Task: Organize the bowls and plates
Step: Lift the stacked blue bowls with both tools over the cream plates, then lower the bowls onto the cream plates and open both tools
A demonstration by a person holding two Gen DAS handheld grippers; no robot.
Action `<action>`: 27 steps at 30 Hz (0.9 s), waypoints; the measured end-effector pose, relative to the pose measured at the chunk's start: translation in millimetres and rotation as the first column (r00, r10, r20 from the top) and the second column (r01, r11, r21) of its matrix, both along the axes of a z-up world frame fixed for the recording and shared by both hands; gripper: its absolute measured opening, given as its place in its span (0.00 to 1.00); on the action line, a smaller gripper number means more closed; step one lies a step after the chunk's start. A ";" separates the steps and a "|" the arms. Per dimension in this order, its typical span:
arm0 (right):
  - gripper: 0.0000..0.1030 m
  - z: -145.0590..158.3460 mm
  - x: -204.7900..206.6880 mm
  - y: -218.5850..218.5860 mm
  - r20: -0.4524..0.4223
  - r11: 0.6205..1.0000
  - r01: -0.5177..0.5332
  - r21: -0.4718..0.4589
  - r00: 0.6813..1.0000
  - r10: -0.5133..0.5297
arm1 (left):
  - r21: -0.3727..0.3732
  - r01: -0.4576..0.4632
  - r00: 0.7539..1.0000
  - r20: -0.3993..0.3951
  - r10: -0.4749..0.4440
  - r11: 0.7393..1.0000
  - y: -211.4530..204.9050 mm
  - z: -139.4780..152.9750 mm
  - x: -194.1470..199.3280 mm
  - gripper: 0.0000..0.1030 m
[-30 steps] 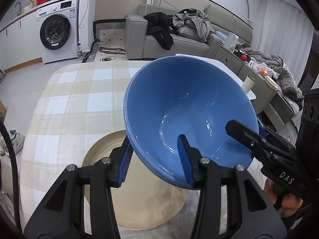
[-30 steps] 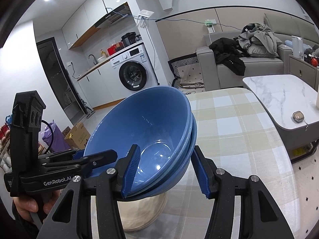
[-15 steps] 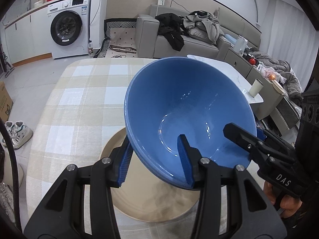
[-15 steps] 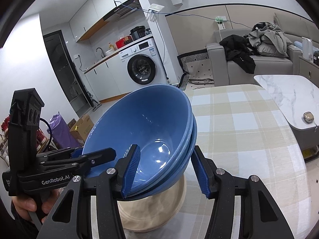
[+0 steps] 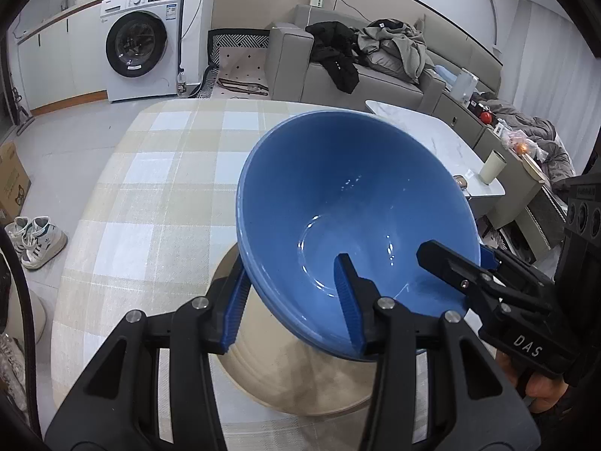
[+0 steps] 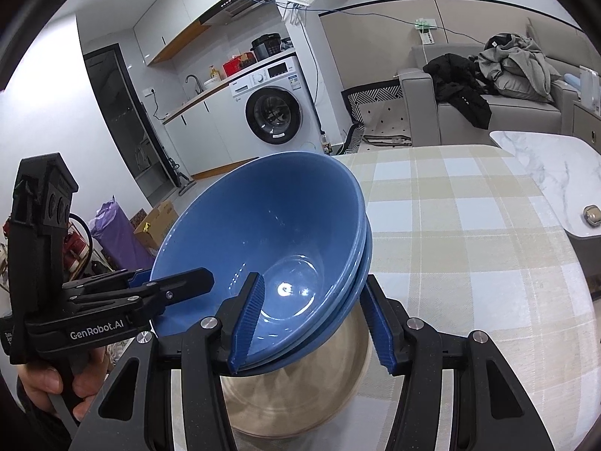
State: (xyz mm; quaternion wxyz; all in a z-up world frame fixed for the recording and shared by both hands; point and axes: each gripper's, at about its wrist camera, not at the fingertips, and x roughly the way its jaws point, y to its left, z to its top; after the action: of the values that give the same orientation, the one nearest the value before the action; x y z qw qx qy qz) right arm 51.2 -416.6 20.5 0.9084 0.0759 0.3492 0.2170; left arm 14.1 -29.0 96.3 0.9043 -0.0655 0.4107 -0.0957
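Note:
A stack of nested blue bowls hangs tilted just above a wide beige plate on the checked tablecloth. My left gripper is shut on the stack's near wall, with one blue pad inside the top bowl and one outside. My right gripper grips the opposite side the same way. Each gripper also appears in the other's view: the right gripper and the left gripper bite the rim. Whether the bowls touch the plate is hidden.
The table has a rounded edge near the plate. A marble side table with a cup stands to the right. Beyond are a sofa with clothes, a washing machine, and shoes on the floor.
Both grippers have carried the blue bowls down and across the table. The beige plate now lies closer beneath them. Neither grip has changed.

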 end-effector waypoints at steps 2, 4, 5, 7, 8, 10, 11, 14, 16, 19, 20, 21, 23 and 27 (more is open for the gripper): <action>0.52 -2.0 0.7 2.2 -0.006 1.000 -0.005 -0.005 1.000 0.005 | 0.003 -0.003 1.000 -0.005 0.003 1.000 4.3 -6.3 2.0 0.41; 0.52 -4.9 2.1 4.0 -0.013 1.000 -0.008 -0.008 1.000 0.008 | 0.002 -0.006 1.000 -0.012 0.006 1.000 7.5 -10.9 2.5 0.41; 0.52 -6.4 3.0 5.0 -0.016 1.000 -0.010 -0.010 1.000 0.010 | -0.001 -0.007 1.000 -0.016 0.007 1.000 9.3 -13.7 3.5 0.41; 0.53 -8.7 3.4 6.2 -0.022 1.000 -0.013 -0.013 1.000 0.012 | -0.002 -0.009 1.000 -0.021 0.009 1.000 12.0 -18.2 5.5 0.41; 0.53 -9.8 4.2 6.8 -0.025 1.000 -0.014 -0.014 1.000 0.013 | -0.001 -0.009 1.000 -0.025 0.009 1.000 13.2 -20.4 6.9 0.41; 0.53 -12.5 4.6 7.7 -0.031 1.000 -0.015 -0.016 0.999 0.015 | 0.000 -0.010 0.999 -0.030 0.010 1.000 14.7 -24.3 7.7 0.41; 0.53 -13.6 4.8 8.0 -0.035 1.000 -0.016 -0.018 0.999 0.015 | 0.000 -0.010 0.999 -0.034 0.010 1.000 15.0 -26.3 8.9 0.41; 0.53 -16.8 6.0 8.5 -0.047 1.000 -0.015 -0.018 0.999 0.014 | 0.000 -0.009 0.999 -0.043 0.009 1.000 16.6 -32.6 12.7 0.41; 0.53 -18.6 6.6 8.6 -0.053 1.000 -0.015 -0.019 0.999 0.014 | -0.001 -0.009 0.999 -0.050 0.009 1.000 15.7 -34.7 14.0 0.41; 0.53 -20.0 6.6 8.8 -0.060 1.000 -0.014 -0.021 0.998 0.013 | 0.004 -0.007 0.998 -0.056 0.007 1.000 15.1 -39.6 17.5 0.41; 0.53 -20.5 6.7 8.7 -0.061 1.000 -0.013 -0.021 0.998 0.012 | 0.004 -0.006 0.998 -0.058 0.006 1.000 15.6 -41.0 18.5 0.41; 0.53 -21.0 6.7 8.5 -0.062 1.000 -0.013 -0.021 0.998 0.011 | 0.003 -0.005 0.998 -0.061 0.005 1.000 15.7 -42.0 19.3 0.41; 0.53 -20.4 6.4 8.3 -0.064 1.000 -0.013 -0.015 0.998 0.012 | 0.001 -0.002 0.998 -0.061 0.003 1.000 15.9 -42.7 20.1 0.41; 0.55 -20.1 4.7 9.3 -0.060 1.000 -0.020 -0.016 0.998 0.019 | 0.006 -0.002 0.998 -0.063 0.003 1.000 14.7 -45.2 23.5 0.41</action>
State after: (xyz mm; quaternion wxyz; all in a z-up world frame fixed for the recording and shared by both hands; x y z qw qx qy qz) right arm 55.8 -407.3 0.4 0.8961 0.0714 0.3786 0.2204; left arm 37.6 -14.2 51.1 0.8913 -0.0664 0.4391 -0.0914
